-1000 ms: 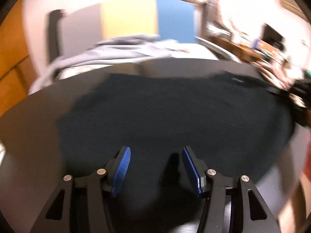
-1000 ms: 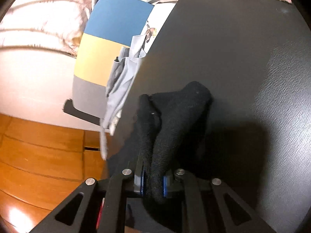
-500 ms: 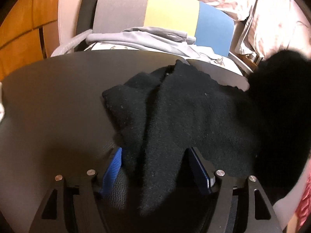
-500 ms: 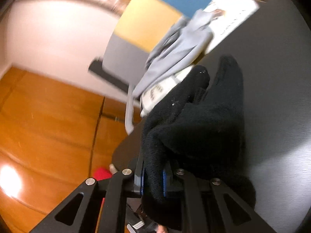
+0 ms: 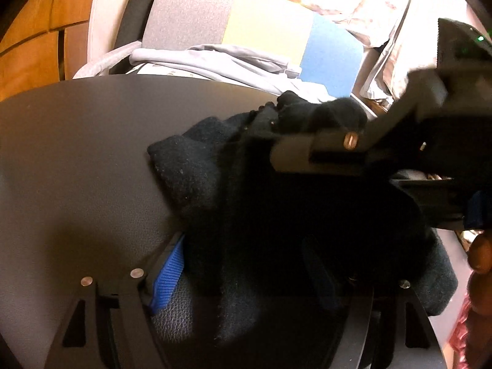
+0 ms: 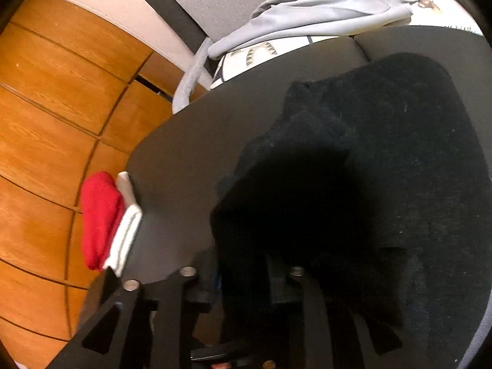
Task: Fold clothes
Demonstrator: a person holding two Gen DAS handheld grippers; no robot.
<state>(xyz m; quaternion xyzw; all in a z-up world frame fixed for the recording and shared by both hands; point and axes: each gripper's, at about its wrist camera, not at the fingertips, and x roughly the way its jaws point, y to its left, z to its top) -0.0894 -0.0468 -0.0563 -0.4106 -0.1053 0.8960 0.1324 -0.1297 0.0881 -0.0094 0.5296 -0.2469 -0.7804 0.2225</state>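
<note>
A black knit garment lies bunched on the dark table. My left gripper is open and low on the table. The garment lies between its fingers, and one blue pad shows at the left. My right gripper reaches in from the right above the cloth, with a bunch of black fabric at its tip. In the right wrist view the garment drapes over the right gripper and hides its fingertips, which stand close together on the cloth.
Behind the table stands a chair with a grey, yellow and blue back, and a pale grey garment lies over it. Red and white folded clothes sit at the table's left edge. A wooden wall lies beyond. A person's hand shows at the right.
The right gripper has carried its part of the black garment across and down over the rest, into the left wrist view. The garment now lies bunched between the left fingers.
</note>
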